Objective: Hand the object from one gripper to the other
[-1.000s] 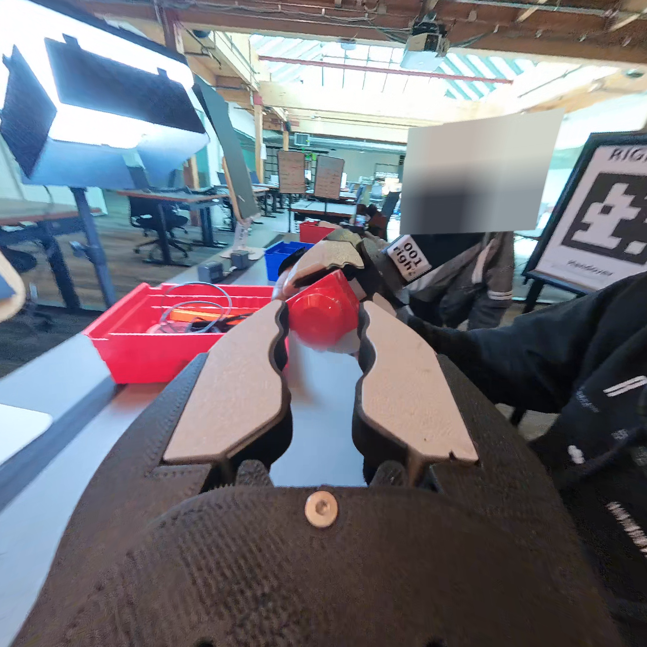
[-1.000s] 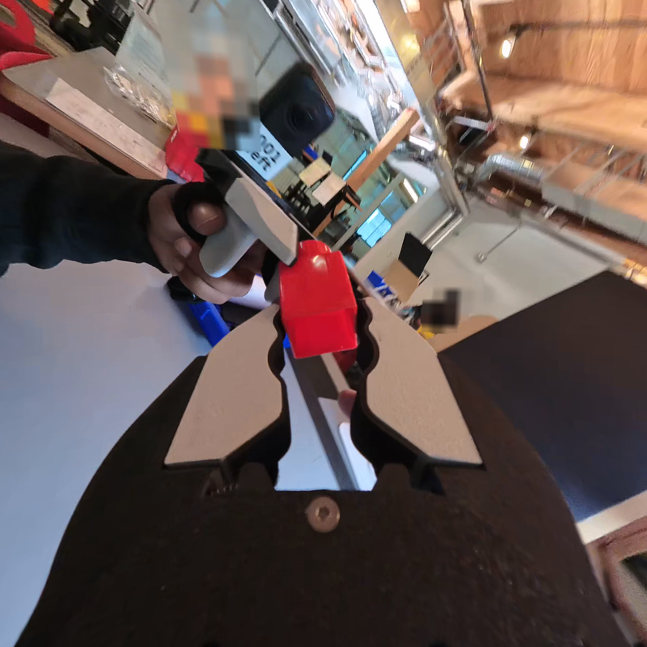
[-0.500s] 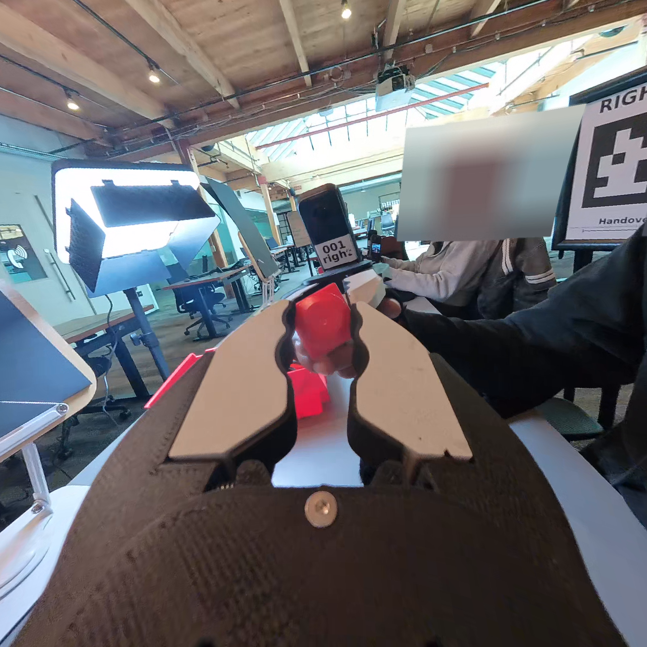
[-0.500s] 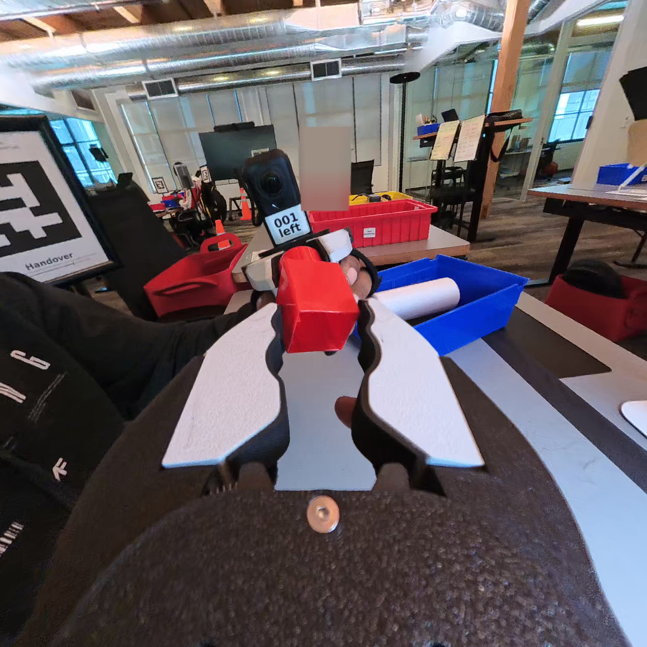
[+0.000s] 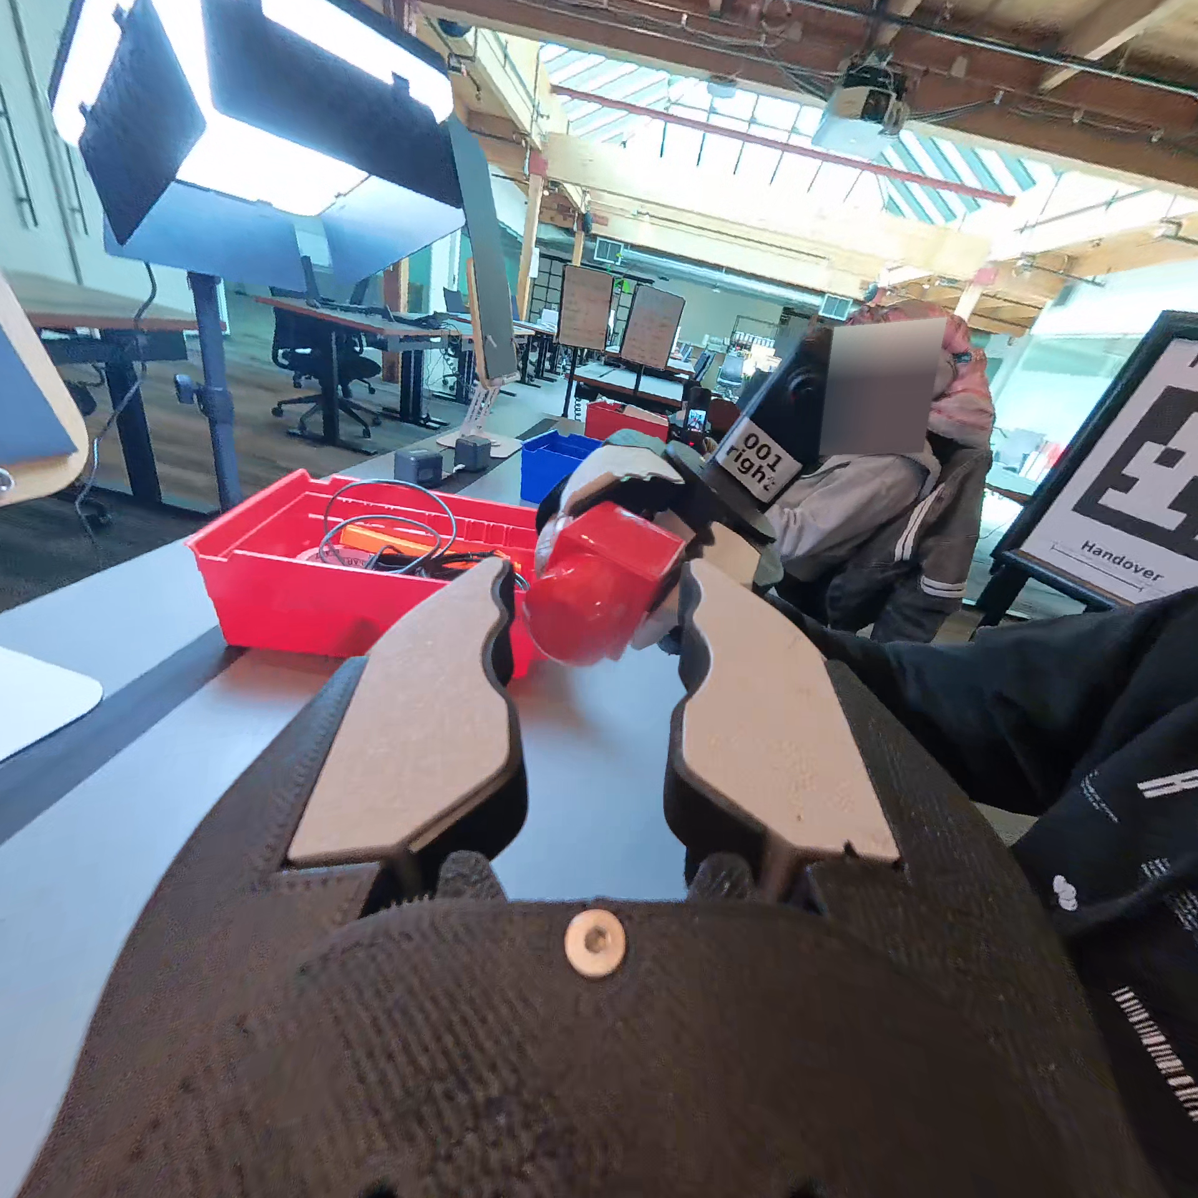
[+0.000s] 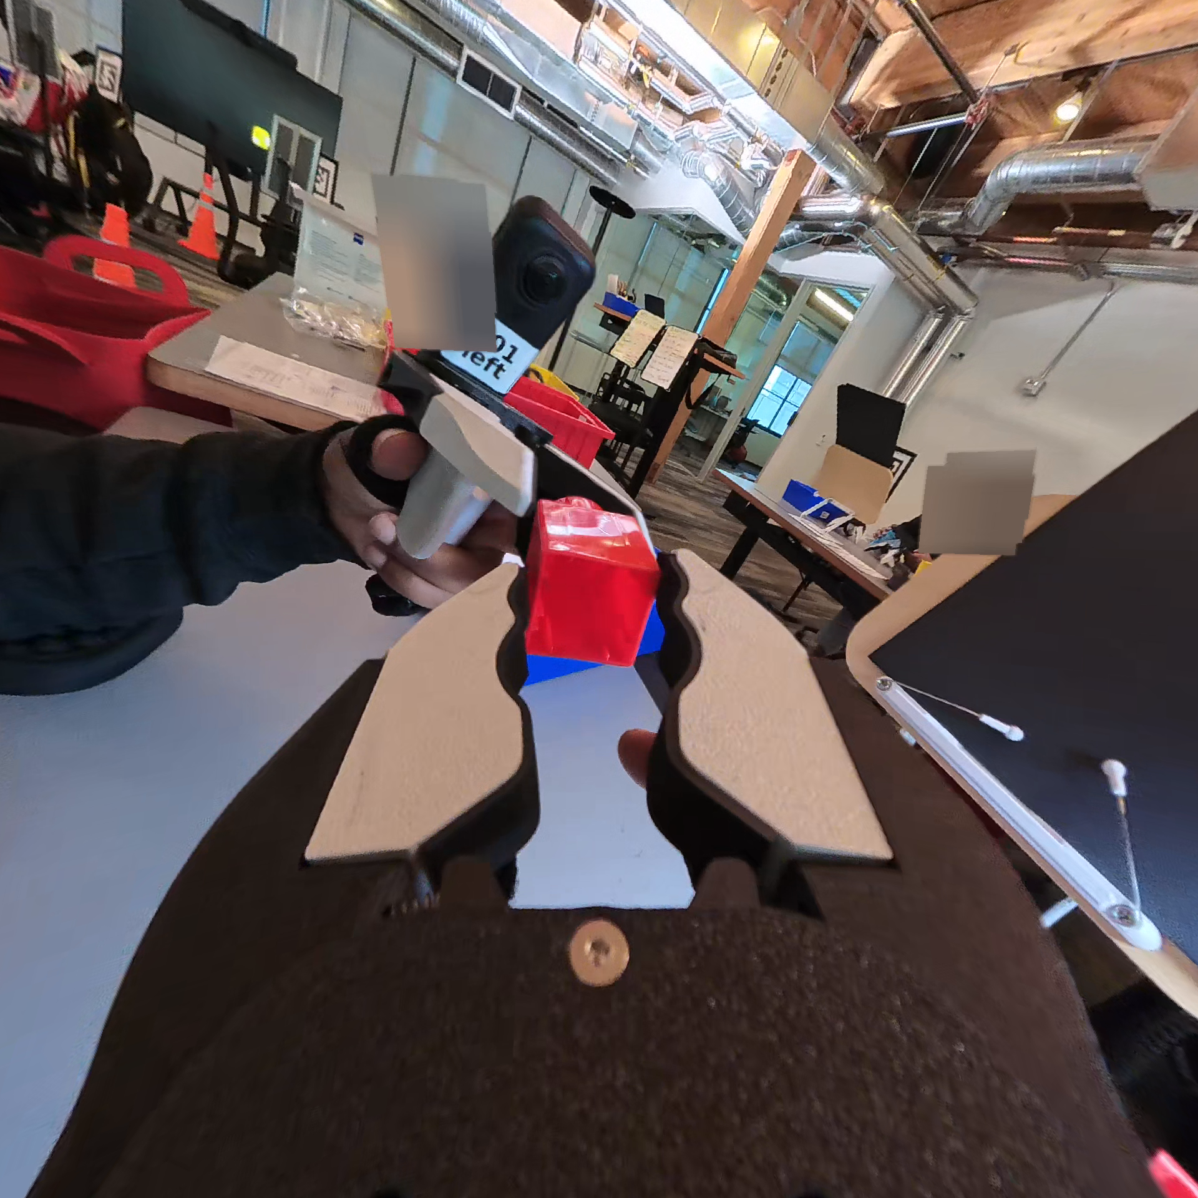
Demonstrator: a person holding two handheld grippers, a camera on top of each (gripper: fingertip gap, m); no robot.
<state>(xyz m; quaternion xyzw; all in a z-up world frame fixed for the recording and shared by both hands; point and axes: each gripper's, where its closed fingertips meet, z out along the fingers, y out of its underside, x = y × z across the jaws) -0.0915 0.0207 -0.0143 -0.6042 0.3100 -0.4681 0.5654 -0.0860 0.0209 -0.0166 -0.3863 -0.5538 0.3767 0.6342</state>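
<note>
gripping the red block (image 6: 587, 593) between its fingertips, the right claw (image 6: 593, 612) holds it above the grey counter (image 6: 162, 732). the left claw (image 5: 596, 616) has its jaws spread around the block's rounded end without clamping it. a red bin (image 5: 272, 583) of cables sits behind on the counter.
</note>
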